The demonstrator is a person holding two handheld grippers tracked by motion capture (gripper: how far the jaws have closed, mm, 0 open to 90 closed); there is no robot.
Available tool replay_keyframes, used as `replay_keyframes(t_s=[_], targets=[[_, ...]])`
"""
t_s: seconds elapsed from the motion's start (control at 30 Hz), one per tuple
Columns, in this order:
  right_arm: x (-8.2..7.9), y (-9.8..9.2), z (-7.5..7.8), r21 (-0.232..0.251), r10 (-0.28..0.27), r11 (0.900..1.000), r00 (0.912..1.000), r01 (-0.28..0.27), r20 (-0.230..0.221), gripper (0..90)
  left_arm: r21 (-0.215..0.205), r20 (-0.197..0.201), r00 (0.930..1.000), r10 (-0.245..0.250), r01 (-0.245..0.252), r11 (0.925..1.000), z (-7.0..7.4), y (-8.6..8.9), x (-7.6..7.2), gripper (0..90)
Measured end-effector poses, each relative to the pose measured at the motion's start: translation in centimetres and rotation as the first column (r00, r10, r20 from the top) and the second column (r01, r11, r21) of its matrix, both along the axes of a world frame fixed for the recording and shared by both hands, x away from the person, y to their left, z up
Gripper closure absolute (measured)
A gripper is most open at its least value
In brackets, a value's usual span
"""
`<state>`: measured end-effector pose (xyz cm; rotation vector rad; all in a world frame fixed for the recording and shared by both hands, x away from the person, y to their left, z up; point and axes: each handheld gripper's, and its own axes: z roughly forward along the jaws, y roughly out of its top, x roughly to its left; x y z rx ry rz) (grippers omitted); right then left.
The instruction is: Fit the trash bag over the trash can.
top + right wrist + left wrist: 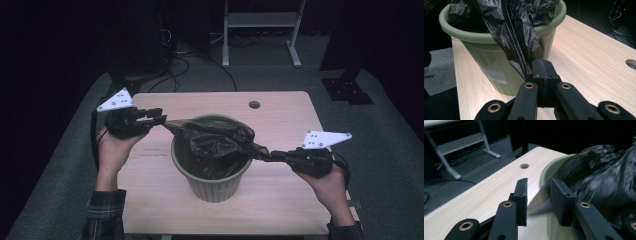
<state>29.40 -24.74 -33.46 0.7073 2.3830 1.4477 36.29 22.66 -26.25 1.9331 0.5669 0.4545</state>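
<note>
High view puts the green bin (212,172) at the middle of your wooden table (280,200), with the black bag (217,142) bunched in its mouth and drawn out to both sides. Your right gripper (274,155) sits just off the bin's right rim, and in the right gripper view its jaws are pressed together on a gathered twist of the bag's plastic, which runs up from the pads over the bin's lip. Your left gripper (161,119) hangs at the bin's upper left. In the left gripper view its jaws stand parted; a blurred flap of the bag lies in the gap between them, and you can see daylight between the left pad and the plastic, so nothing is clamped there. A round cable hole (254,105) sits in the table's far edge, well apart from the bin.
</note>
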Motion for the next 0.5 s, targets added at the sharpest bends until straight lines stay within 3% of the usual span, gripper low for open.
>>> replay_keyframes(t_s=[0.17, 0.43, 0.5], targets=[[0.1, 0.3, 0.0, 0.011, 0.005, 1.000, 1.0000, -0.005, 0.007, 90.0, 0.030, -0.011, 0.9963, -0.085, 0.086, 0.9959, 0.4, -4.1, 1.9, 61.0], [0.2, 0.2, 0.4, 0.017, 0.019, 1.000, 0.9997, -0.019, 0.016, 90.0, 0.087, -0.064, 0.9757, -0.209, 0.214, 0.9729, -0.5, -9.7, 3.9, 56.3], [0.2, 0.2, 0.4, 0.022, 0.022, 1.000, 0.9997, -0.022, 0.014, 90.0, 0.100, -0.077, 0.9730, -0.217, 0.225, 0.9693, -1.0, -10.6, 4.1, 55.4]])
